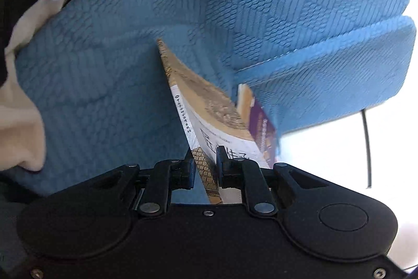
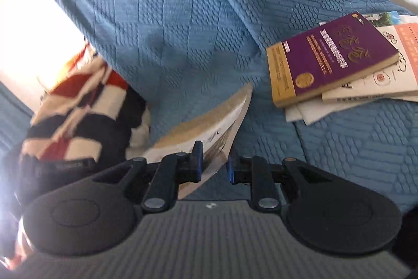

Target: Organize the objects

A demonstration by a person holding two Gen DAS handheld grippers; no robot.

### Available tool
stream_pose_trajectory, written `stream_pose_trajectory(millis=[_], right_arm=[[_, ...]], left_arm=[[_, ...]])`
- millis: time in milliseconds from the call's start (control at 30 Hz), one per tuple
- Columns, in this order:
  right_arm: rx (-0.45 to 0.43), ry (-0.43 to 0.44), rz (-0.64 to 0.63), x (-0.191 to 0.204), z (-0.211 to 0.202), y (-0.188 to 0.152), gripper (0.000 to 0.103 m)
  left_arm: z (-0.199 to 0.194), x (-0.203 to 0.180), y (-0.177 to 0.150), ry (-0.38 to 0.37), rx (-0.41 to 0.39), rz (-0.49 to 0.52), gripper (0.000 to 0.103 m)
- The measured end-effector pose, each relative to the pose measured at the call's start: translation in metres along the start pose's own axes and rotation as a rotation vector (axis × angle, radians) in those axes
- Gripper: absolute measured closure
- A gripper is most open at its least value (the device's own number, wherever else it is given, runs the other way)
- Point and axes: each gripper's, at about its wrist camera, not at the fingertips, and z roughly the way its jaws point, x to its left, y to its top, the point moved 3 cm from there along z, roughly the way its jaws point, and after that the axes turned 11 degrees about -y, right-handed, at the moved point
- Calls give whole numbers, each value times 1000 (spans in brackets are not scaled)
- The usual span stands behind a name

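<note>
Left wrist view: the left gripper [image 1: 205,164], jaws nearly closed, clamps the lower edge of a paperback book [image 1: 209,119] held on edge at frame centre above the blue quilted sofa [image 1: 287,4]. A purple book [image 1: 261,122] shows just right of it; cream and black cloth [image 1: 23,101] fills the left edge.

Right wrist view: the right gripper [image 2: 214,164], jaws narrowly parted, has the same book [image 2: 209,127] between them; contact of the right pad cannot be told. A striped scarf [image 2: 78,109] lies at left. A stack of books [image 2: 339,62], purple one uppermost, rests on the sofa at upper right.
</note>
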Motion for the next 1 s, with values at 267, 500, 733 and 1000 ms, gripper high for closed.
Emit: stream_pose_trajectory(millis=[267, 500, 733, 1000], right_arm=[[116, -99, 33, -14, 25, -28, 82], [246, -162, 1, -24, 48, -44, 82], [289, -179, -46, -24, 47, -39, 77], [290, -195, -98, -20, 28, -26, 63]], left_arm=[[23, 19, -15, 155, 92, 28, 88], [35, 40, -31, 255, 126, 36, 85], [41, 46, -33, 284, 131, 61, 76], [35, 13, -38, 336, 120, 183, 49]])
